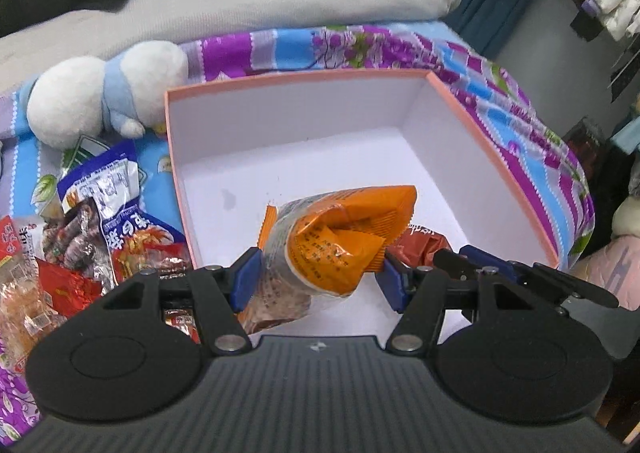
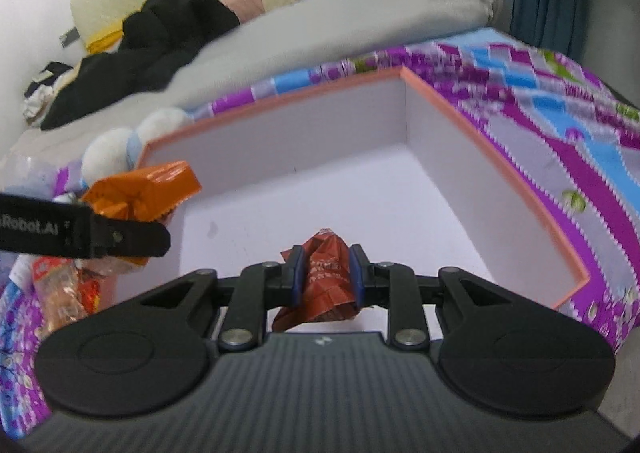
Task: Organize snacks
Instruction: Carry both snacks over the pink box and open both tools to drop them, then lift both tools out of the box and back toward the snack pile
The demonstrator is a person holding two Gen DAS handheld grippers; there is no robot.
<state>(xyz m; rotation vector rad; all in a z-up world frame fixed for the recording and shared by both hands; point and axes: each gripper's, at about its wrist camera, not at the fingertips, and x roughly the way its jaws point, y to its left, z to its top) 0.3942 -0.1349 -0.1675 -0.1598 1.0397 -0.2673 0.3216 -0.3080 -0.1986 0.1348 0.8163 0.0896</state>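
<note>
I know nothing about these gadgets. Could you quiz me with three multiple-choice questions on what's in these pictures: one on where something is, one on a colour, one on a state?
1. Where does the plush toy lie?
A. Inside the box
B. On the bedsheet outside the box's far left corner
C. On the grey quilt

2. What colour is the rim of the box?
A. Pink
B. Green
C. Black

3. What is the right gripper doing?
A. Standing open with nothing in it
B. Gripping the plush toy
C. Gripping a red-brown snack packet

Answers:
1. B: the toy rests on the patterned sheet beside that corner.
2. A: the box edge is pink, its inside white.
3. C: both blue fingers press on the crumpled packet.
</note>
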